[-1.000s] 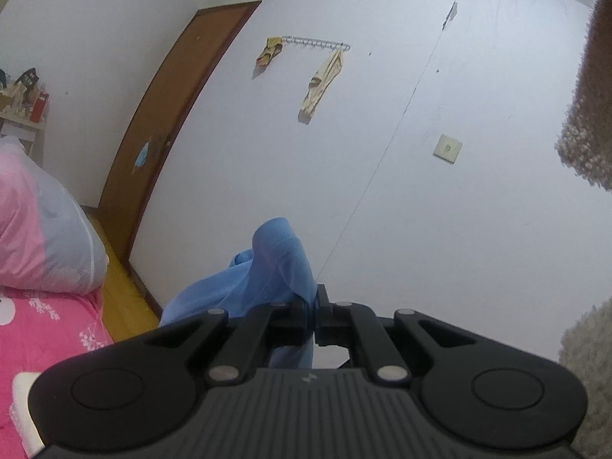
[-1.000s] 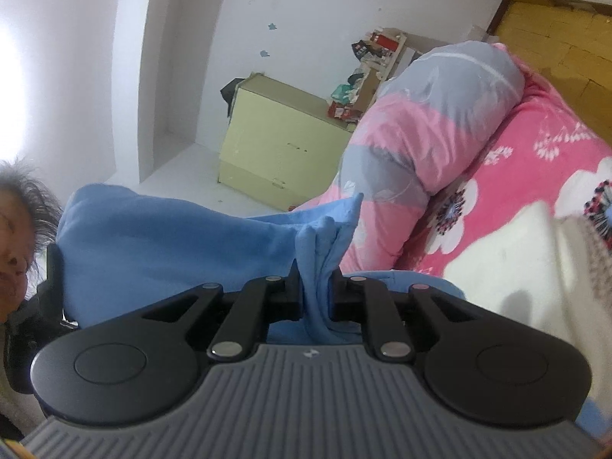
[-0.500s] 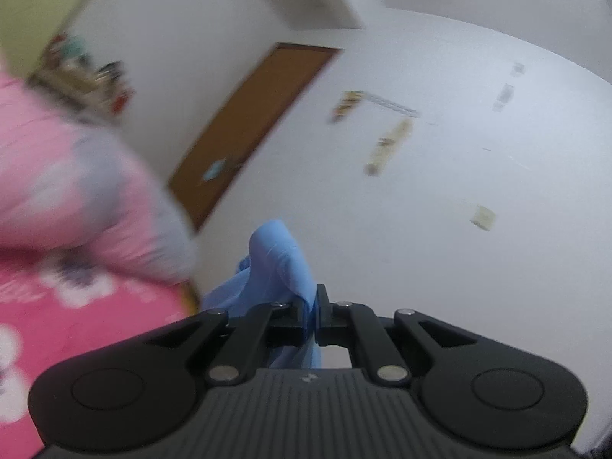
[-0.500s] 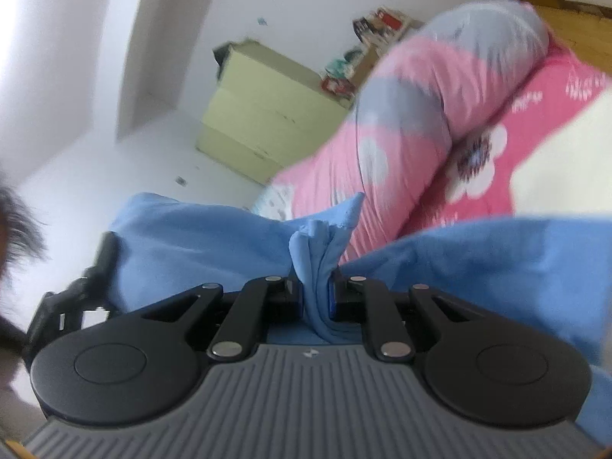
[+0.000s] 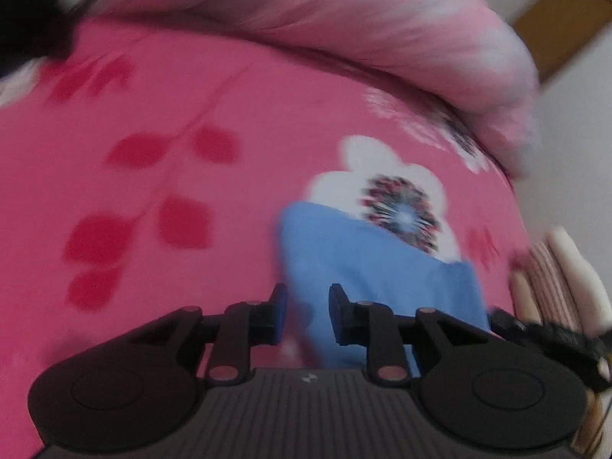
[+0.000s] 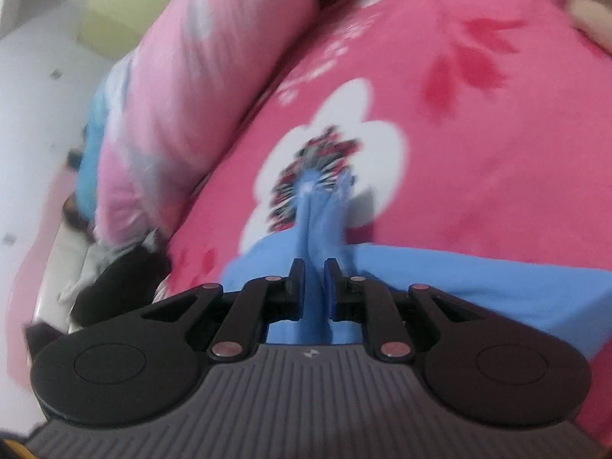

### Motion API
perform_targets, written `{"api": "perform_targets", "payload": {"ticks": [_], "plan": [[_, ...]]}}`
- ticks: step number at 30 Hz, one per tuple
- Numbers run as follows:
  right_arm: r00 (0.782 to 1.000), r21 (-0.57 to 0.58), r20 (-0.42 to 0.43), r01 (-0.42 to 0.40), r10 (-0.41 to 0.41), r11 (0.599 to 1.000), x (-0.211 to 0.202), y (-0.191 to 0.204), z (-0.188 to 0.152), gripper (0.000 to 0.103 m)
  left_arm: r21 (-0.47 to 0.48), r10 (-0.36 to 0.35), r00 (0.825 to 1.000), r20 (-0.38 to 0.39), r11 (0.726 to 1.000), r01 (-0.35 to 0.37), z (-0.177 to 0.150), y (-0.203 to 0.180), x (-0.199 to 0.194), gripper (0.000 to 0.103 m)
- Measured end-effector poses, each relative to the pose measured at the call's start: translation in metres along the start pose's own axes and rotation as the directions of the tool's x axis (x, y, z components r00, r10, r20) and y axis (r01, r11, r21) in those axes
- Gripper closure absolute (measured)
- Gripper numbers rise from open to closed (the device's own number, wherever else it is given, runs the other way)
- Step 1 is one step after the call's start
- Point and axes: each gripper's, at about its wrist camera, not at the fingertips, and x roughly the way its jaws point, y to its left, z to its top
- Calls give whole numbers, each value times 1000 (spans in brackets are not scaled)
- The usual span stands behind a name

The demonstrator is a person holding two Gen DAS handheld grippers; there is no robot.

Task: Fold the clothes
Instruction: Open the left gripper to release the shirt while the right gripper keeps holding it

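Observation:
A light blue garment (image 5: 375,260) lies on the pink flowered bedspread (image 5: 191,95). My left gripper (image 5: 308,294) hangs low over its corner with the jaws opening. The cloth's blurred edge sits in the gap and the pads no longer press it. In the right wrist view my right gripper (image 6: 314,267) is shut on a bunched fold of the same blue garment (image 6: 478,283), which spreads flat to the right over the bedspread (image 6: 478,134).
A rolled pink and grey quilt (image 5: 344,19) runs along the far side of the bed, also the rolled quilt (image 6: 199,76). A cream and striped fabric (image 5: 554,279) lies at the right. A dark object (image 6: 114,283) sits at the bed's left edge, near a green cabinet (image 6: 114,19).
Both grippers swung down from facing the walls to just above the bed. The blue garment came down with them onto the bedspread. The left jaws parted and let go of the cloth.

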Motion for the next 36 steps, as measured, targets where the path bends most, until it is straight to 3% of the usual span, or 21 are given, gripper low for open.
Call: {"api": "perform_targets", "payload": {"ticks": [1,3,8,12,18,20,21,22,23,26,32,36], "plan": [[1000,-8,15,9,-9,1000,-9,-3,-1,92,-23,-9,1000,16,1000,10,1,5,-2,61],[999,-42,26,28,-27,999,-29,-2,-2,92,-48,-36,999,30,998,37,-1,4,-9,57],[998,-109,-54,36,-42,993,-77,16,-17,92,32,-95,992,-80,995,98,-32,-13,-16,47],[980,-158,-157,100,-125,982,-95,20,-51,74,83,-72,983,-171,993,87,-59,-27,-6,45],[946,-304,-230,152,-228,940,-74,24,-75,64,195,-23,974,-225,978,68,-79,-37,22,44],[934,-362,-235,172,-268,916,-66,27,-79,66,259,1,976,-218,964,57,-83,-45,24,50],[927,-391,-235,184,-291,902,-62,29,-81,76,283,10,977,-215,958,52,-84,-48,23,56],[923,-410,-233,193,-307,892,-60,30,-82,91,302,18,977,-214,952,49,-83,-50,22,73],[926,-401,-230,191,-301,896,-63,31,-82,95,314,21,977,-214,948,49,-83,-53,21,80],[936,-389,-206,189,-285,902,-74,39,-81,100,342,23,981,-194,939,46,-84,-64,16,89],[977,-253,-175,75,-122,965,-106,59,-58,100,154,-87,975,-206,981,120,-63,-57,-18,90],[982,-229,-186,-27,-17,973,-109,72,-49,100,106,-46,955,-293,991,80,-66,-37,-23,85]]}}
